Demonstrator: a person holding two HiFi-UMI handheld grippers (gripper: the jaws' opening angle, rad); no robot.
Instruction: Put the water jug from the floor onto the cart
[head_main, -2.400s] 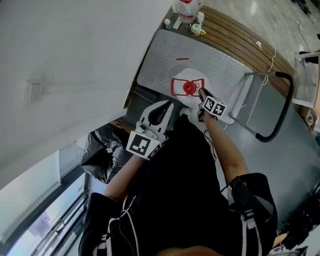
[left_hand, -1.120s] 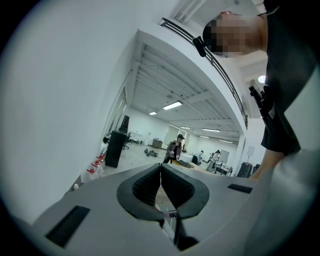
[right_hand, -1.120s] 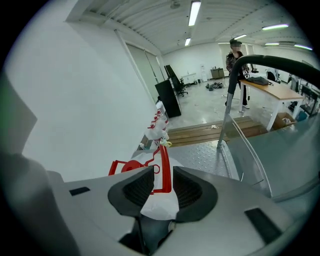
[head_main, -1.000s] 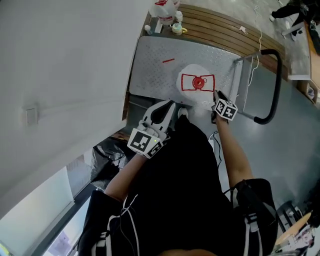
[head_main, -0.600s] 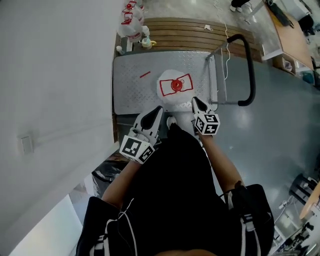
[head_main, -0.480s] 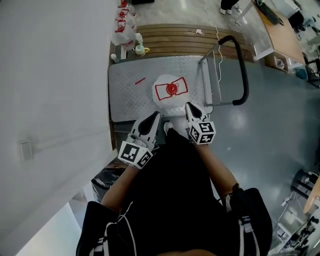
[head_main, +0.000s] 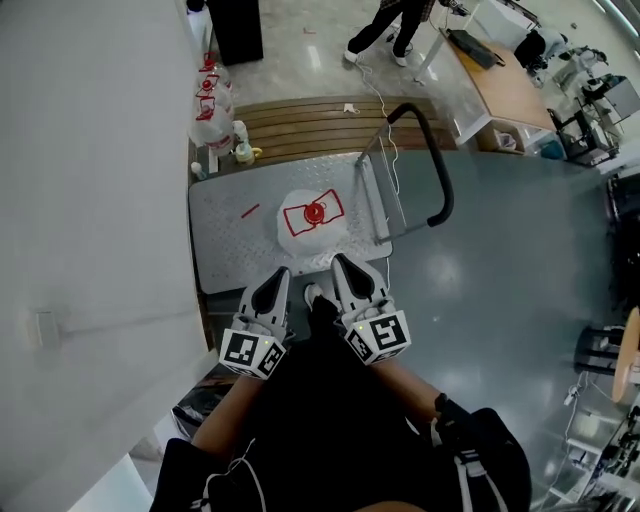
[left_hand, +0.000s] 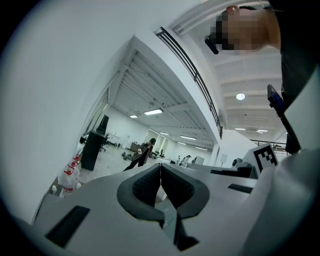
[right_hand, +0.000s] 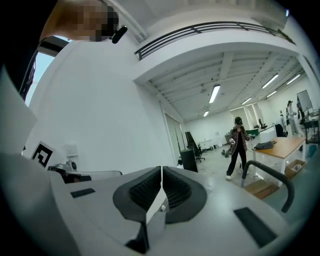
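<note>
The water jug, clear with a red cap and red handle, stands upright on the grey cart deck, near its middle. Both grippers are held level in front of the person's body, above and apart from the jug. My left gripper is shut with nothing between its pads. Beside it, my right gripper is also shut and empty, its pads meeting. Neither gripper view shows the jug.
The cart's black push handle rises at its right end. Several more jugs stand by the white wall beside a wooden pallet. A black bag lies near my feet. A person walks beyond; desks stand at the right.
The right gripper has left the jug's handle, risen and shut in front of the body. The left gripper rose a little. The head view lifted; the jug stays on the cart.
</note>
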